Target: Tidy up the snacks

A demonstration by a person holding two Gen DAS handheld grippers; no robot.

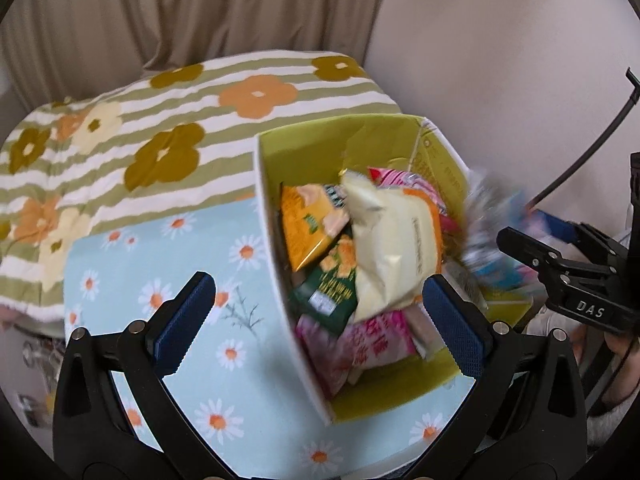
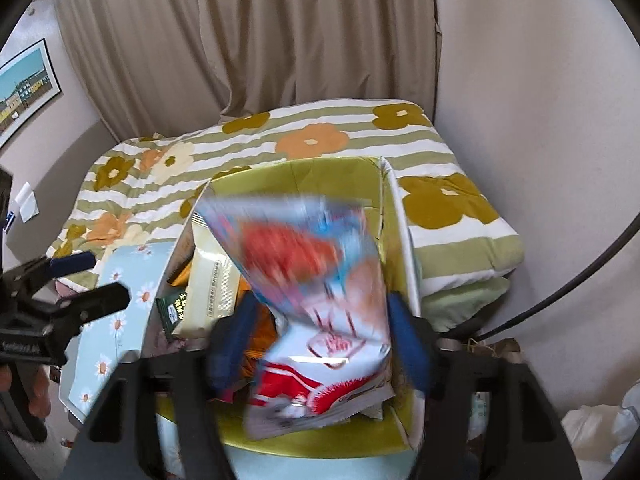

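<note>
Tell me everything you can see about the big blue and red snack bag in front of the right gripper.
The blue and red snack bag is a glossy, crinkled packet, pale blue on top with a red-orange picture, red and white at the bottom. It is motion-blurred, so its print is unreadable. It stands roughly upright, over the green-lined box of snacks, between the open fingers of the right gripper. Whether the pads touch it is unclear.

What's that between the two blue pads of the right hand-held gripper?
A blurred red, white and blue snack bag, seen in the right wrist view. It hangs between the open pads over the green-lined box of snacks; the pads don't appear to press it.
</note>
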